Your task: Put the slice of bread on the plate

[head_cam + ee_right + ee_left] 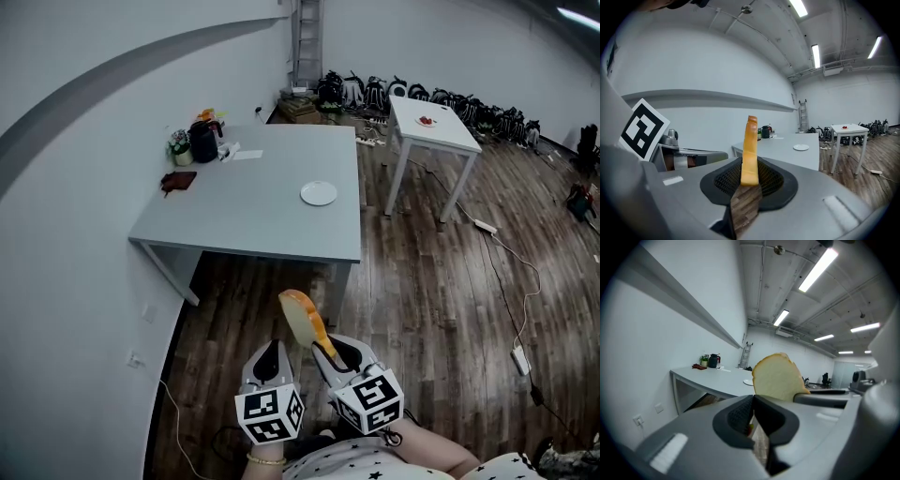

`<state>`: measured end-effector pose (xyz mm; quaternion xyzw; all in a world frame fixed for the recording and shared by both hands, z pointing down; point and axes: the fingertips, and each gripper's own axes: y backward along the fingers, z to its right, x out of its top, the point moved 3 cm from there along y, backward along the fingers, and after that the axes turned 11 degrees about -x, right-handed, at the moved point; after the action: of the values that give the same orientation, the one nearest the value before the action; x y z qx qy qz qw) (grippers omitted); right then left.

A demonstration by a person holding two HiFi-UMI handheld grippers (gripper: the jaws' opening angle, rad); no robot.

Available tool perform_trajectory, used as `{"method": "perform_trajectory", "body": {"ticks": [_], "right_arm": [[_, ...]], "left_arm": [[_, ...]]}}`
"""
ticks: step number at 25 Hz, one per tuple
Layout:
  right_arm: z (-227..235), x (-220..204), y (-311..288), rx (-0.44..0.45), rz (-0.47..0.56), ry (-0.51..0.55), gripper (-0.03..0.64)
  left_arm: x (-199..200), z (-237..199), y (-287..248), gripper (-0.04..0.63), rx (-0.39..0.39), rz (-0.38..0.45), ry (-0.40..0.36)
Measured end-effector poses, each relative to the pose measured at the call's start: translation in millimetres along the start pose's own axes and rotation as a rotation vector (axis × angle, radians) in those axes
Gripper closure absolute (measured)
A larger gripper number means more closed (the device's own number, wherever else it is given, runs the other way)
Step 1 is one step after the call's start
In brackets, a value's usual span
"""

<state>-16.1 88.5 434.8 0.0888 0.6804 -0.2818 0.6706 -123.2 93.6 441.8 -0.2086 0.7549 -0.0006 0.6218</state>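
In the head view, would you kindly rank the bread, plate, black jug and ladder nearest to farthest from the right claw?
1. Slice of bread: held in the right claw.
2. Plate: on the table, right side.
3. Black jug: table's far left.
4. Ladder: against far wall.

Plate (319, 193) on table (244, 220), near right edge; jug (203, 141) at far left corner; bread slice (302, 317) before table, in right claw (325, 352); left claw (270, 351) alongside
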Motion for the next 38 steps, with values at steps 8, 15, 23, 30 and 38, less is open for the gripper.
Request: {"method": "perform_trajectory", "body": {"ticks": [8, 15, 23, 30, 38], "right_arm": [[16.0, -2.3, -17.9, -0.031, -0.023, 0.009, 0.531], [39.6, 5.8, -62.8, -0.015, -0.009, -0.005, 0.531], [90.2, 40.5, -138.1, 0.002, 0.004, -0.003, 0.531], [142.3, 70.2, -202.2, 0.004, 0.012, 0.004, 0.531], [195.2, 84.2, -263.4, 0.001, 0.011, -0.004, 0.531]], "left_arm": [[-4.2, -5.0, -25.1, 0.588, -0.046, -0.017, 0.022], [7.7, -15.1, -68.6, 0.588, -0.054, -0.006, -0.002], [48.3, -33.6, -146.4, 0.588, -0.019, 0.005, -0.024], [83.2, -46.2, -228.7, 0.588, -0.017, 0.011, -0.031], [102.0, -55.7, -309.1, 0.588, -0.021, 0.009, -0.021]]}}
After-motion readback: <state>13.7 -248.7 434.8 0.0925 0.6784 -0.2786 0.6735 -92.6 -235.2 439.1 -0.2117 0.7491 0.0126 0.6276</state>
